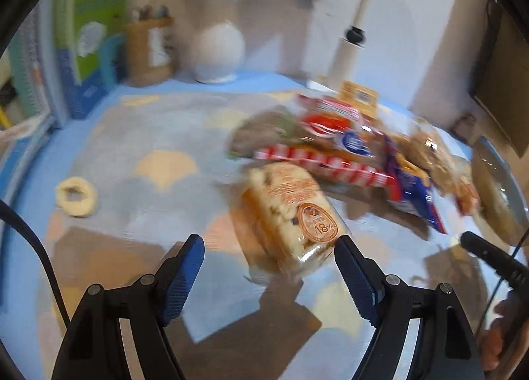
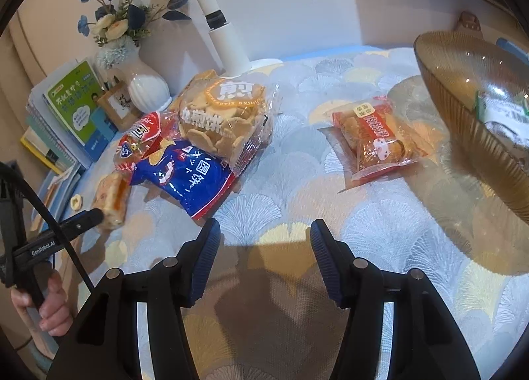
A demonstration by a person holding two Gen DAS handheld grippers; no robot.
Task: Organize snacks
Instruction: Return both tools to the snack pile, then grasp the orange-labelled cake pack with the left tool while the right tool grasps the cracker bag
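Tongs (image 1: 269, 247) open, cake pack (image 1: 291, 214) ahead

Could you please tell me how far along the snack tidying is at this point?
Early. One packet already sits in the amber bowl. Both grippers are open and empty; the left gripper faces the cake pack. The blue bag, cracker bag and orange pastry pack remain out.

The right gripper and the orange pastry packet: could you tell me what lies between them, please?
Nothing: in the right wrist view only bare patterned tablecloth separates the open right gripper from the orange pastry packet.
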